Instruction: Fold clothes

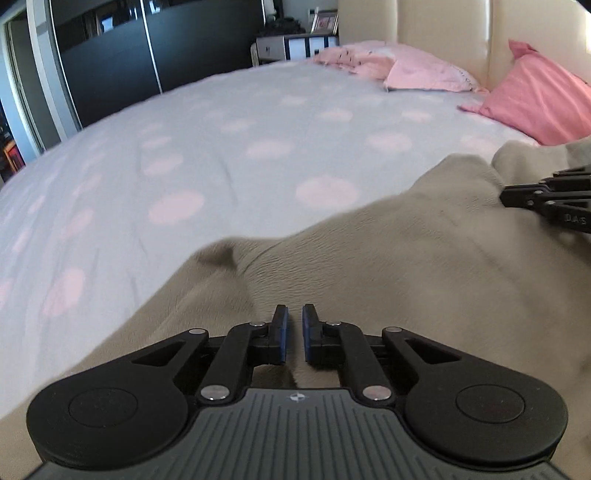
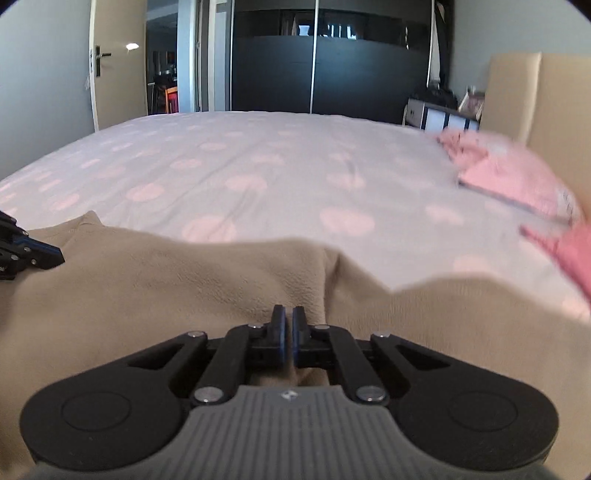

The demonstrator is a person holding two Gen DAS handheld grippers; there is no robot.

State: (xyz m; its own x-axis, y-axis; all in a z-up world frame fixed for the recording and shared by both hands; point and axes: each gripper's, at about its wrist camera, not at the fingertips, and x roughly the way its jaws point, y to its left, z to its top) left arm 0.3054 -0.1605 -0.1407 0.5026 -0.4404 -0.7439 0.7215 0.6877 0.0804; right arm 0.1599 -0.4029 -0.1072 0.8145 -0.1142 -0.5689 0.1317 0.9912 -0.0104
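Left gripper [image 1: 294, 332], right gripper [image 2: 287, 334] closed on beige garment [image 1: 388, 266].

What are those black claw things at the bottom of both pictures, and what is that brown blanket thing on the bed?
Those black things are grippers, tools with two fingers that pinch like tongs. A person holds one in each hand, and each has a small camera looking forward along its fingers. So one picture comes from the left gripper and the other from the right gripper. In each picture you can also see the other gripper poking in from the side.

The brown thing is a soft beige garment, which the person is meant to fold. It lies on a bed with a pale cover dotted with pink spots. Pink pillows sit by the cream headboard, and a dark wardrobe stands behind.

Both grippers are pinched shut, with the beige cloth bunched up around their fingers, so they seem to be holding it.
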